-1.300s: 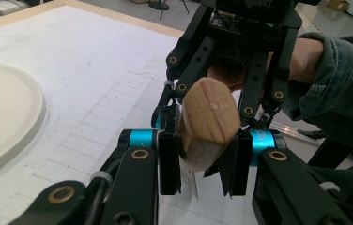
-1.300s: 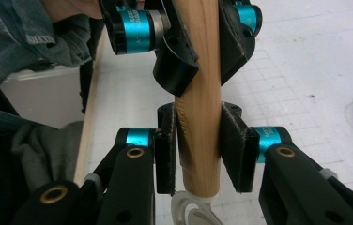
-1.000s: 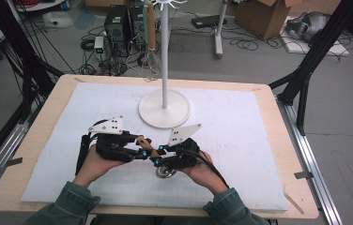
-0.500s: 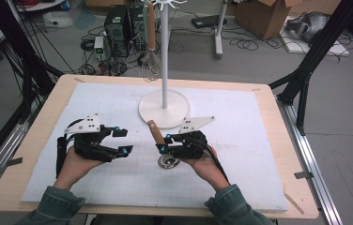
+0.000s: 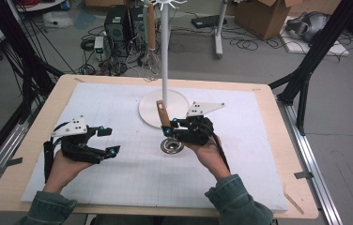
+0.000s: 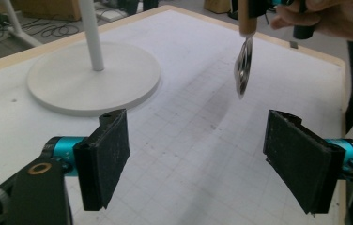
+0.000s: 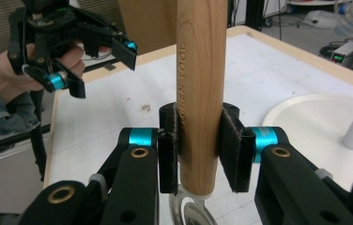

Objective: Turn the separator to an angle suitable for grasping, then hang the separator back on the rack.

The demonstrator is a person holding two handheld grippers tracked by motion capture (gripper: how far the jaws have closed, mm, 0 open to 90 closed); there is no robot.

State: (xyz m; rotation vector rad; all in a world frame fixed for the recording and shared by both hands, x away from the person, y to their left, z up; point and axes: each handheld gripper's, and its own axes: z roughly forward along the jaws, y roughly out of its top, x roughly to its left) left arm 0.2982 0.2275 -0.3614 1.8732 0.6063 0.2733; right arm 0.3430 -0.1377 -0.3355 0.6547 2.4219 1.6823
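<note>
A utensil with a wooden handle (image 5: pixel 162 111) and a round metal head (image 5: pixel 172 146) stands nearly upright, head down, close over the white mat. My right gripper (image 5: pixel 170 127) is shut on the handle's lower end (image 7: pixel 202 70), one pad pressing each side. My left gripper (image 5: pixel 108 139) hovers at the left of the mat, apart from the utensil. Its jaws have just been opening and stand wide with nothing between them (image 6: pixel 198 154). The left gripper view has the metal head (image 6: pixel 243 65) hanging farther off. The right gripper view has the left gripper (image 7: pixel 100 69) open at the upper left.
A white stand with a round base (image 5: pixel 149 112) and a thin pole (image 5: pixel 165 47) rises just behind the utensil. A whisk (image 5: pixel 150 56) hangs from its top. The white mat (image 5: pixel 118 108) covers most of the wooden table (image 5: pixel 301 187). Cables and boxes lie on the floor beyond.
The left gripper has let go of the utensil, opened, and drawn away to the left. The right gripper has risen a little towards the stand with the utensil's handle tipped upright.
</note>
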